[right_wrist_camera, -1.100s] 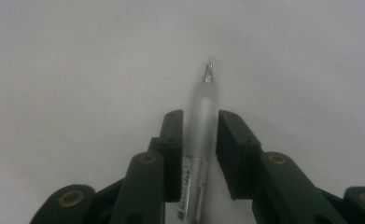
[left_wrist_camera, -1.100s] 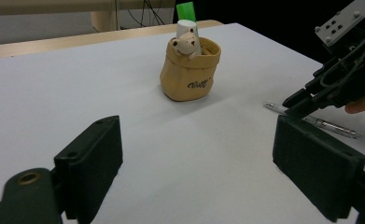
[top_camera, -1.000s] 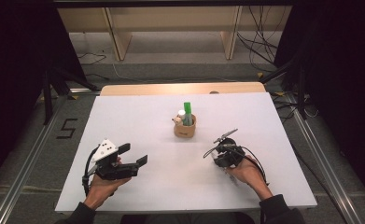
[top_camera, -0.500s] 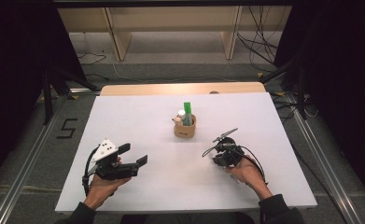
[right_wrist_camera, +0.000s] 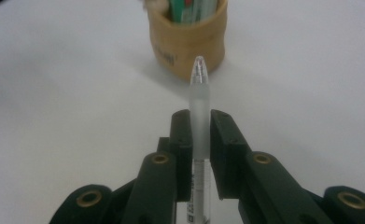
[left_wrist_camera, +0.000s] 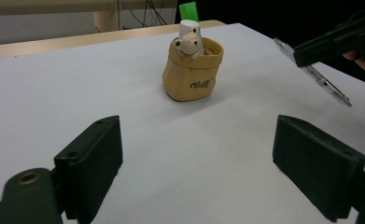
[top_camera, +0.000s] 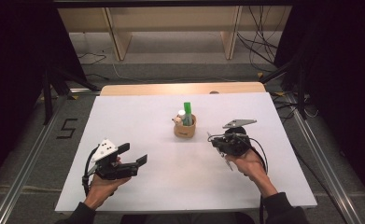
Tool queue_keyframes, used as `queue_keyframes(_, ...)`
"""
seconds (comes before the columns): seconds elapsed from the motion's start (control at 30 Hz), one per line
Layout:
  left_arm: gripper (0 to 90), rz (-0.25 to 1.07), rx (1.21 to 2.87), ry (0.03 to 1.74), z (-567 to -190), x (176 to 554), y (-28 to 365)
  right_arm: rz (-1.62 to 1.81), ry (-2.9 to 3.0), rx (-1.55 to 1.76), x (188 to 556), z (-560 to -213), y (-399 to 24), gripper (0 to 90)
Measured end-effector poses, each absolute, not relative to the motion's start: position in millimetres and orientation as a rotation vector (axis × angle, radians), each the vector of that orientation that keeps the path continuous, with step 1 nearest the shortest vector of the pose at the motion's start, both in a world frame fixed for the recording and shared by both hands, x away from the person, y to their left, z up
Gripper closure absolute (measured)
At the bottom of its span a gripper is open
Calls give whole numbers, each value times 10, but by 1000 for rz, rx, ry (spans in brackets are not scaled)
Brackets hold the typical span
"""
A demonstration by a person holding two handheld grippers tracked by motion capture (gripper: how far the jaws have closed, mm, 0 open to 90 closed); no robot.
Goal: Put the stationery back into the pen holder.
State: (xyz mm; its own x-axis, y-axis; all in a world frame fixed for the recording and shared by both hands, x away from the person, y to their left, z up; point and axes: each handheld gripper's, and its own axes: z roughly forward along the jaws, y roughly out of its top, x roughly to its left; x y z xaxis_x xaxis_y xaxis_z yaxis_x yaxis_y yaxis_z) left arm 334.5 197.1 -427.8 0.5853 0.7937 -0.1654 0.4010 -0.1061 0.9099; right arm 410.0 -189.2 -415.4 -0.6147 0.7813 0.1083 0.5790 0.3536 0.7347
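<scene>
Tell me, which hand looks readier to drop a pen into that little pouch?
The right. Its tool grips a pen aimed at the pouch; the left tool is open and holds nothing.

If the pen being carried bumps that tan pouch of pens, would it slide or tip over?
The tan pouch looks soft and squat, so it would probably dent or slide. The tall green marker standing above its rim may make it top-heavy, so a tip seems possible. The pen looks stiff enough to push it.

White table (top_camera: pixel 138 116), grey floor marked 5 (top_camera: pixel 66 128), wooden shelf legs (top_camera: pixel 116 39) behind.
</scene>
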Motion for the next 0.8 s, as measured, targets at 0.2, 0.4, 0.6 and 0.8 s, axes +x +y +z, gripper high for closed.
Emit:
queue_keyframes(0.2, 155, 447, 1717, 996, -4279, 3349, 1983, 1245, 2227, 1172, 4197, -3990, -1796, 804)
queue_keyframes(0.4, 154, 448, 1717, 995, -4276, 3347, 1988, 1348, 2135, 1165, 4353, -3861, -1677, 804)
queue_keyframes(0.6, 155, 446, 1716, 995, -4278, 3348, 1989, 1407, 2069, 1169, 4526, -3805, -1560, 804)
queue_keyframes(0.8, 155, 445, 1715, 997, -4279, 3346, 1989, 1424, 2015, 1166, 4717, -3778, -1430, 803)
